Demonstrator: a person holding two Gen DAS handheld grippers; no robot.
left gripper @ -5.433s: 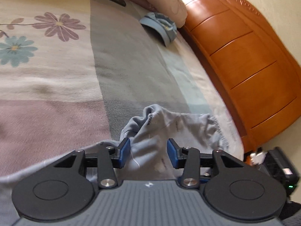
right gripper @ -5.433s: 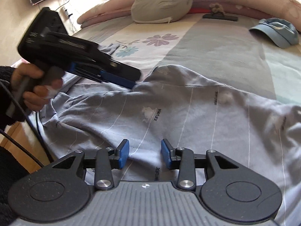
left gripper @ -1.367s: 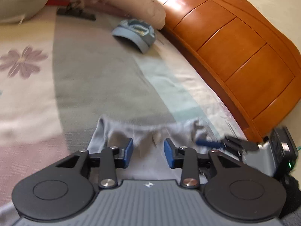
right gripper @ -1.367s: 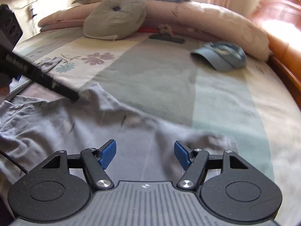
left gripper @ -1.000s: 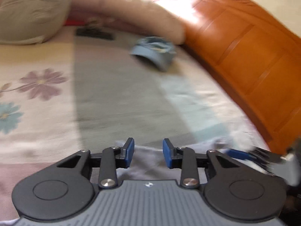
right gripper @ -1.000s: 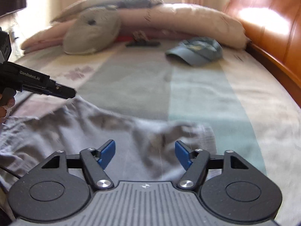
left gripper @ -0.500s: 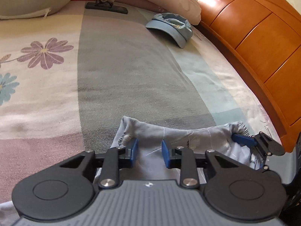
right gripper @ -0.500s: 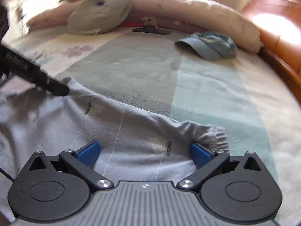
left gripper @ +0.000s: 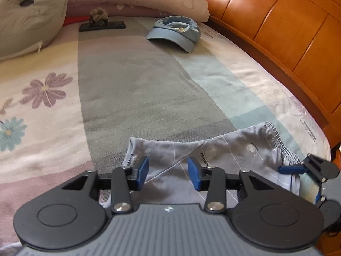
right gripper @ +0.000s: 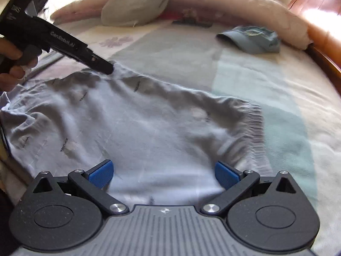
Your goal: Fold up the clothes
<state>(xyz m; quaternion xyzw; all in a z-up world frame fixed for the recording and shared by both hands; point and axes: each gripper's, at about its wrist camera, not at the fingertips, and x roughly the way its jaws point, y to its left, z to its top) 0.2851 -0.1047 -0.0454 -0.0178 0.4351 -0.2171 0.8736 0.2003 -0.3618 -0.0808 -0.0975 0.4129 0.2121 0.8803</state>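
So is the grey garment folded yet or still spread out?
Spread out: the grey garment lies open and wrinkled across the bed, elastic waistband exposed, no fold laid over it.

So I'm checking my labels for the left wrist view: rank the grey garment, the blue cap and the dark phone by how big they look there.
1. grey garment, largest, though nearest the camera and partly hidden by the gripper.
2. blue cap.
3. dark phone, smallest; it lies about as far off as the cap, so that order is fair.
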